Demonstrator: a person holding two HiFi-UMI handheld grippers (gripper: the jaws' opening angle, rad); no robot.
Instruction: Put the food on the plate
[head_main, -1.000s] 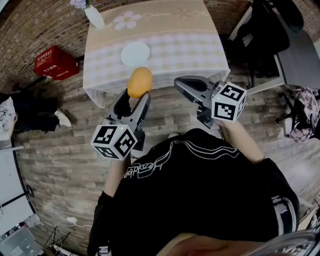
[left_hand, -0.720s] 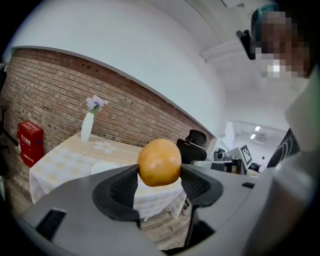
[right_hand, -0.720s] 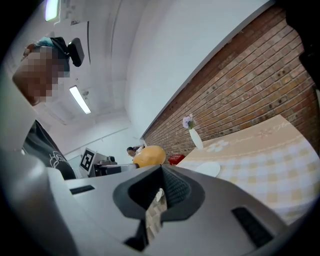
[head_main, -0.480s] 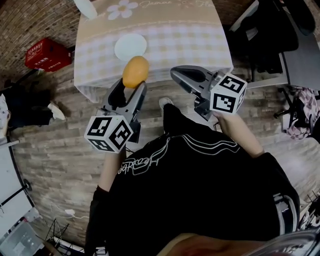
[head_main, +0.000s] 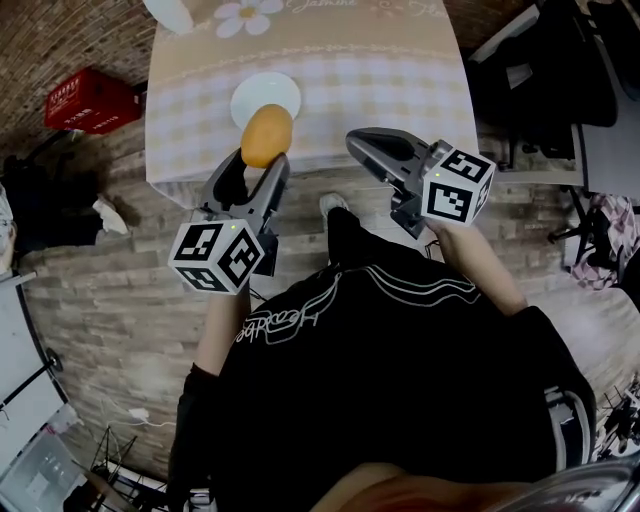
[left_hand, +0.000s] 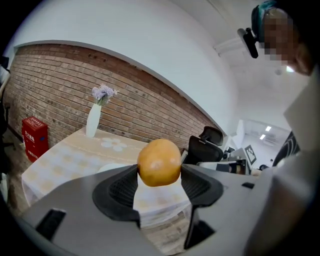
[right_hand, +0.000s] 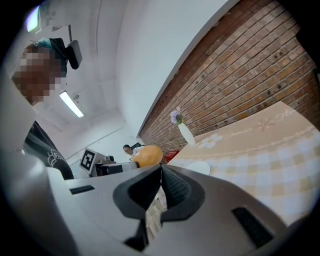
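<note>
My left gripper is shut on an orange-yellow round fruit, which sits squeezed between both pads in the left gripper view. It hangs in the air at the near edge of the table, just in front of a white plate on the checked cloth. The plate shows partly behind the fruit. My right gripper is to the right at about the same height, shut with its pads together and nothing in it. The fruit is at its left.
The table carries a beige checked cloth with a daisy print and a white vase of flowers at its far left. A red crate stands on the floor at left. Black office chairs and a desk stand at right.
I have stepped closer to the table. The left gripper has carried the fruit forward, from short of the table's edge to right in front of the plate. The right gripper stays shut alongside.
</note>
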